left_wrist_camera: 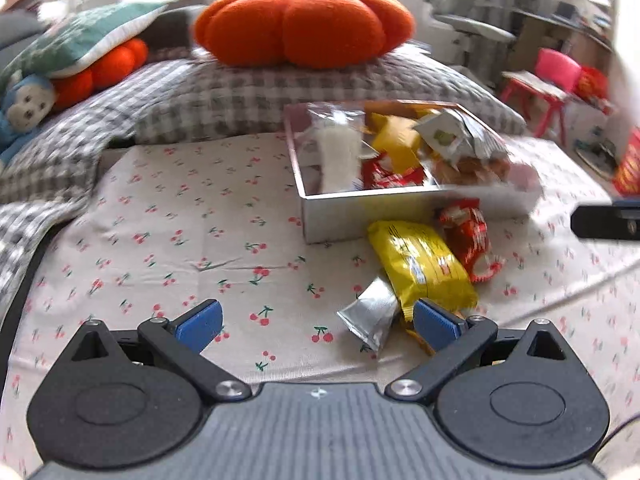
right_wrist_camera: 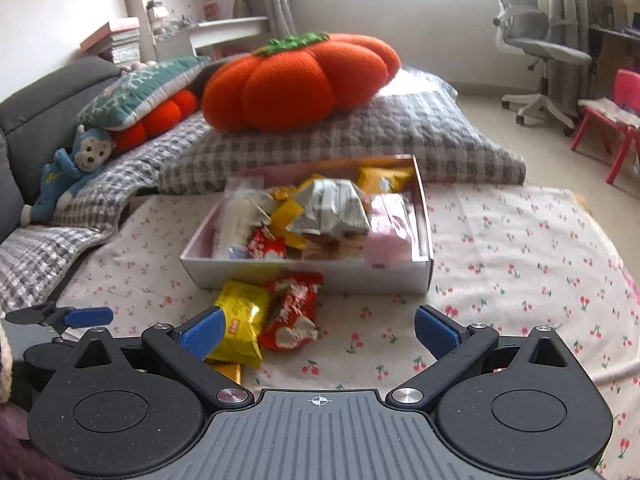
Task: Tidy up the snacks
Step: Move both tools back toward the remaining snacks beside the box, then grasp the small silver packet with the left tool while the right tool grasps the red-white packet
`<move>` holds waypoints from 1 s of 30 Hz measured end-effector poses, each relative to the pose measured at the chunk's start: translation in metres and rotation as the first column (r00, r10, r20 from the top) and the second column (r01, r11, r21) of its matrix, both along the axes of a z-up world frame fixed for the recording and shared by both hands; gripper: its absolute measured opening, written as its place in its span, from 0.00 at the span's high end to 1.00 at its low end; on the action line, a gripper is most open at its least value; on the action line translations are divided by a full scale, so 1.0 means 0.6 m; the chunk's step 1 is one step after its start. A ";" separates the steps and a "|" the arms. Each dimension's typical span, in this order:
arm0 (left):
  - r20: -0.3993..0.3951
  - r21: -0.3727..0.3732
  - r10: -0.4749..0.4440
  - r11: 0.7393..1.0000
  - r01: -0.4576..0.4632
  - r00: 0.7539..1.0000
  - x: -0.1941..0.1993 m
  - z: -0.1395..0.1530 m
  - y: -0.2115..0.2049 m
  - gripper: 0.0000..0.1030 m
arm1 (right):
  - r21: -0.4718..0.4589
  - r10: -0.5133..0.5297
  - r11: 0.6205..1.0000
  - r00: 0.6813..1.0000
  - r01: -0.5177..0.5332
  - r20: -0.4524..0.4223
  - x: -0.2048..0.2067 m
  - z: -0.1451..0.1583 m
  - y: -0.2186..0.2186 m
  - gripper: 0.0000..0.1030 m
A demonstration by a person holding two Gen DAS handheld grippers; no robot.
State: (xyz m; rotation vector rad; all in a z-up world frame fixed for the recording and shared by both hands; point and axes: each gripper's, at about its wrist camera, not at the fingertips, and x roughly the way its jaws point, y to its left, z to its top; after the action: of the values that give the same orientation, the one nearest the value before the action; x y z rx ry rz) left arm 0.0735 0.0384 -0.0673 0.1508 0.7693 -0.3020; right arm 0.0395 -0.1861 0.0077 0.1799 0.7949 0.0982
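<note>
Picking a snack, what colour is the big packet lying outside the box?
Yellow packet; clearest in the right wrist view.

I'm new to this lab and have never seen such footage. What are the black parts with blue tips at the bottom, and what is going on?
Those are two hand-held grippers, each carrying a camera that looks along its blue-padded fingers. One picture comes from the left gripper, one from the right gripper. Both are open and hold nothing. On the cherry-print cloth stands a shallow white cardboard box filled with snacks. In front of it lie a yellow snack packet, a red-and-white snack packet and, in the left view, a silver wrapper.
</note>
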 end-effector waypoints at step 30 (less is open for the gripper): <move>-0.088 -0.019 -0.234 0.972 0.233 0.968 0.018 -0.029 -0.044 0.74 | -0.020 -0.017 1.000 0.997 0.016 -0.075 0.088 -0.104 0.026 0.51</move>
State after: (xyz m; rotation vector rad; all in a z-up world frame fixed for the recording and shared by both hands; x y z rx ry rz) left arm 0.0845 0.0119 -0.0847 0.2220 0.8400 -0.5388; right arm 0.0922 -0.1705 -0.0549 0.1721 0.8689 0.0683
